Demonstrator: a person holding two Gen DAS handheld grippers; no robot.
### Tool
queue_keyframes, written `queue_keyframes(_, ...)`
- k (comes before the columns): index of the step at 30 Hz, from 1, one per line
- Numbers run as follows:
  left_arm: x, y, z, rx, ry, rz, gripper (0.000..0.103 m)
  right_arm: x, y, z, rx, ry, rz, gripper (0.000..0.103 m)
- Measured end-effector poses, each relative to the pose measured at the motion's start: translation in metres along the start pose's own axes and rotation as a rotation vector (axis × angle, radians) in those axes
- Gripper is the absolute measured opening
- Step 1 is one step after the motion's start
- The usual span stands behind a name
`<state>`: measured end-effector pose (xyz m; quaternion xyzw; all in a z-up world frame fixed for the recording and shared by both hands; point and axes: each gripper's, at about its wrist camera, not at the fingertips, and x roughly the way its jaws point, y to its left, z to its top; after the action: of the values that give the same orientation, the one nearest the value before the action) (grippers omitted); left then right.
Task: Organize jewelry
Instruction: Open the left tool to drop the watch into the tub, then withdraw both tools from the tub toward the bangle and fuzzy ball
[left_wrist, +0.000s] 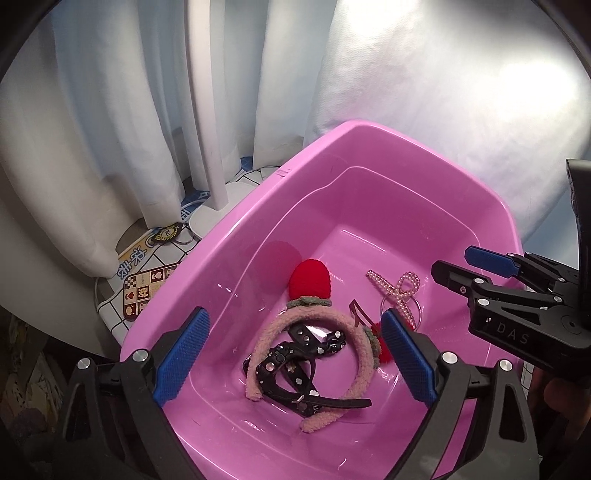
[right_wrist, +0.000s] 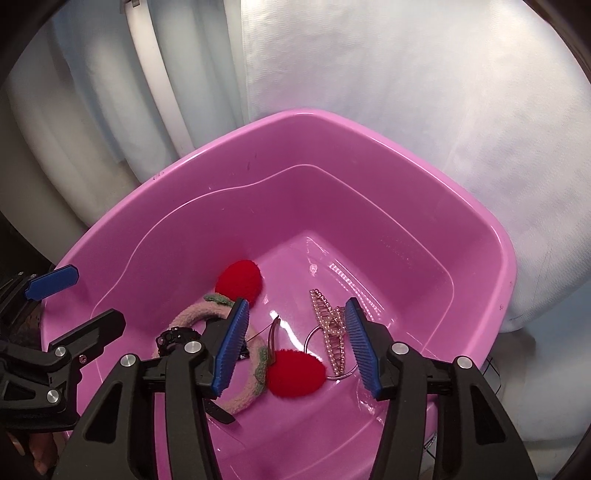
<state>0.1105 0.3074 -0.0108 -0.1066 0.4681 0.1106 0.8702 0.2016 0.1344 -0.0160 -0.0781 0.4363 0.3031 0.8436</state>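
Observation:
A pink plastic tub (left_wrist: 369, 155) (right_wrist: 332, 125) holds the jewelry. Inside lie a fuzzy pink headband (left_wrist: 354, 369) (right_wrist: 192, 312) with red pompom ears (left_wrist: 309, 282) (right_wrist: 293, 373), a black studded strap (left_wrist: 295, 354), a pearl hair claw (left_wrist: 400, 295) (right_wrist: 328, 332) on a thin metal ring (right_wrist: 314, 338), and a small brown clip (left_wrist: 360, 314). My left gripper (left_wrist: 291, 354) is open above the headband and strap. My right gripper (right_wrist: 295, 343) is open above the pompom and pearl claw; it also shows in the left wrist view (left_wrist: 458, 266).
White curtains (left_wrist: 129, 110) and a white sheet (right_wrist: 406, 74) hang behind the tub. A white lamp pole (left_wrist: 207, 110) and base stand at the left on a patterned cloth (left_wrist: 147, 280) with a keychain (left_wrist: 168, 232).

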Motion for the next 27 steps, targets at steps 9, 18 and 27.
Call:
queue_keyframes(9, -0.010, -0.004, -0.003, 0.005, -0.017, 0.016, 0.092, -0.016, -0.002, -0.001, 0.018, -0.035, 0.025, 0.053)
queue_keyframes(18, -0.027, -0.011, -0.009, 0.000, -0.048, 0.021, 0.093, -0.057, -0.007, -0.014, 0.037, -0.130, 0.016, 0.058)
queue_keyframes(27, -0.057, -0.040, -0.015, 0.030, -0.118, -0.021, 0.095, -0.129, -0.040, -0.060, 0.127, -0.253, -0.015, 0.068)
